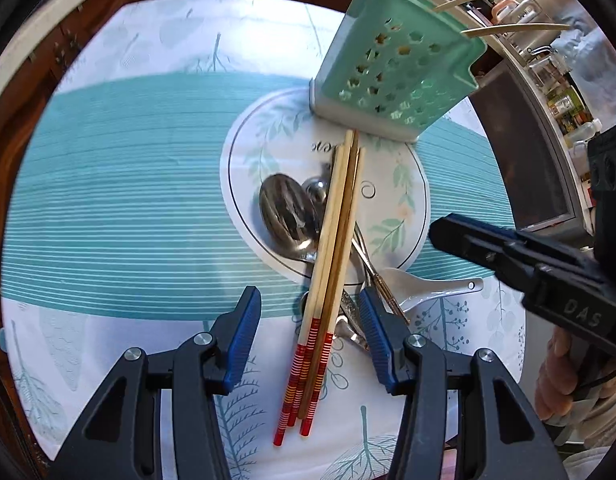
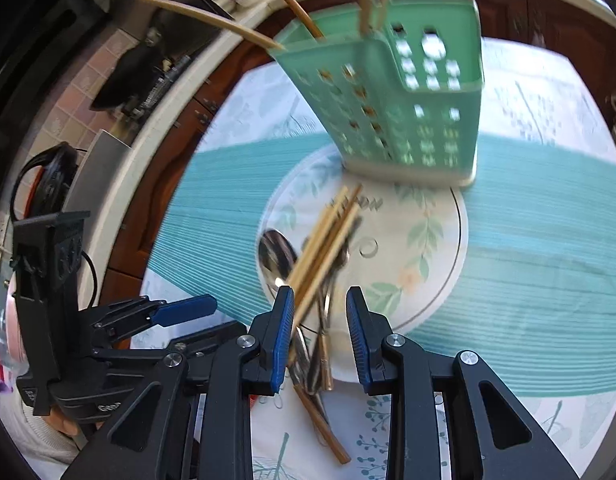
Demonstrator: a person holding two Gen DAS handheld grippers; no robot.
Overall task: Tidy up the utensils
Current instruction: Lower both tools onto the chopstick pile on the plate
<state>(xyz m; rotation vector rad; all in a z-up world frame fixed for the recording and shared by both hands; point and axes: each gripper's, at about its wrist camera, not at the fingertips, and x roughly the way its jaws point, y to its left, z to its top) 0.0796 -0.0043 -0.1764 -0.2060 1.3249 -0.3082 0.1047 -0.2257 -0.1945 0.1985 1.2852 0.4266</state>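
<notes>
My left gripper (image 1: 310,338) hangs over the near end of the chopsticks (image 1: 328,280), its blue pads spread apart on either side of the red-striped handles without touching them, so it grips nothing. The bundle lies across the rim of the white floral plate (image 1: 404,184), tips pointing toward the green perforated utensil holder (image 1: 396,68), which stands at the plate's far edge on the teal-striped tablecloth (image 1: 128,184). Several loose chopsticks already stick out of the holder's top.

A metal spoon (image 1: 286,216) lies bowl-up on the plate just left of the chopsticks, and more metal cutlery handles run beneath the bundle (how many, I cannot tell). A white ceramic spoon (image 1: 424,288) rests off the plate to the right.

My right gripper (image 2: 319,336) hovers above the same pile, its jaws parted narrowly. The chopsticks pass close by its left pad (image 2: 282,336), but the view is blurred and I see nothing pinched between the pads. From the left camera it shows at the right edge, with my hand (image 1: 564,376) behind it.
</notes>
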